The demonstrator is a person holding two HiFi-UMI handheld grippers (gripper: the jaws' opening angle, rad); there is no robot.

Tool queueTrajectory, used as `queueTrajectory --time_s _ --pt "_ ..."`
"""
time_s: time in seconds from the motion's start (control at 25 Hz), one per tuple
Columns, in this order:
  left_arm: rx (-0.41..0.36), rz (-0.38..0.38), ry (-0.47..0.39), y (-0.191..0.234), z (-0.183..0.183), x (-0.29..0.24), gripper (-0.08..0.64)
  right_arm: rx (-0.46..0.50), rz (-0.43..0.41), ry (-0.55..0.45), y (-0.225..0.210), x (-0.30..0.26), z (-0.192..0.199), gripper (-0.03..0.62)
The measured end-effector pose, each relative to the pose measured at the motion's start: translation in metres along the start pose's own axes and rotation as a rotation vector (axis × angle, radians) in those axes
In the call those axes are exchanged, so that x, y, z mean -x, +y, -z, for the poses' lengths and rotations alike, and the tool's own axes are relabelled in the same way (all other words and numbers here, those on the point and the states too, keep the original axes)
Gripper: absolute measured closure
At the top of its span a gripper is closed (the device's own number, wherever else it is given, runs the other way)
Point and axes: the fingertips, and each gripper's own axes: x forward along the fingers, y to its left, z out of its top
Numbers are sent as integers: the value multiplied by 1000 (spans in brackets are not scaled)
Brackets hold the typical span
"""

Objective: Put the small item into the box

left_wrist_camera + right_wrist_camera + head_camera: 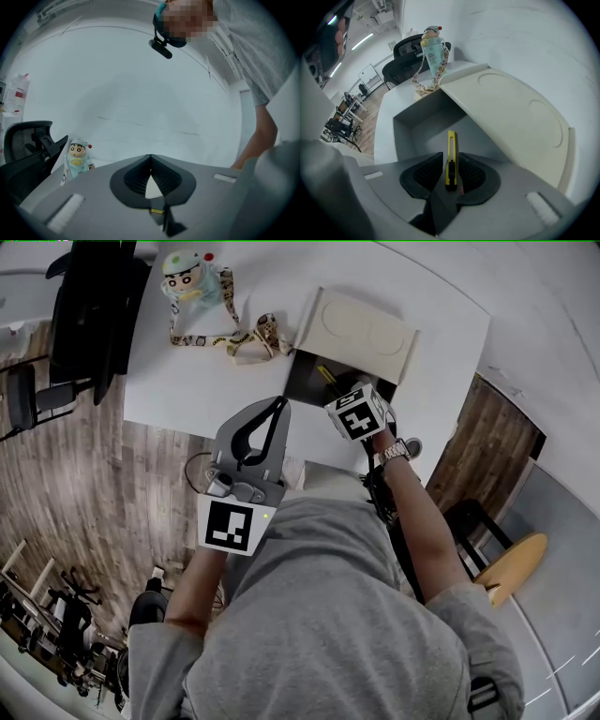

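Squarely between the pads of the right gripper (451,161) stands the yellow utility knife (451,146). The jaws are spread and do not seem to pinch it: a thin gap shows on either side of its body. Its long axis runs along the line the gripper points, steeply down into the open box (412,119). The black slider end sits near the root of the jaws and the slim yellow end reaches toward the grey floor of the box. Whether that end touches the floor I cannot tell. No lettering on the knife can be made out.

The cream lid (511,117) leans back, open, on the right side of the box. In the head view the right gripper's marker cube (358,412) hangs over the dark box opening.

The left gripper (150,159) has its jaws closed tip to tip with nothing between them, and is held near level at the front edge of the white table (187,381).

At the table's far end stands a cartoon figure bottle (192,277) with a printed strap (239,341); the print is too small to read.
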Motion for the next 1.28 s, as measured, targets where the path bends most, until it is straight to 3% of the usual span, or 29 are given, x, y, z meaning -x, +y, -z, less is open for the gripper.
queueTrajectory --time_s 0.24,0.44,0.88,1.28 --pt "-9 25 9 -1 2 3 557 -27 37 -34 -9 13 -2 483" --pt "-29 62 4 -3 -2 4 557 -62 67 -119 -13 34 -15 575" --pt "-62 161 -14 -12 -15 -2 557 -215 109 -255 -10 80 -26 576" --pt "-71 252 -24 -17 -21 0 557 -341 186 -438 7 144 -35 577"
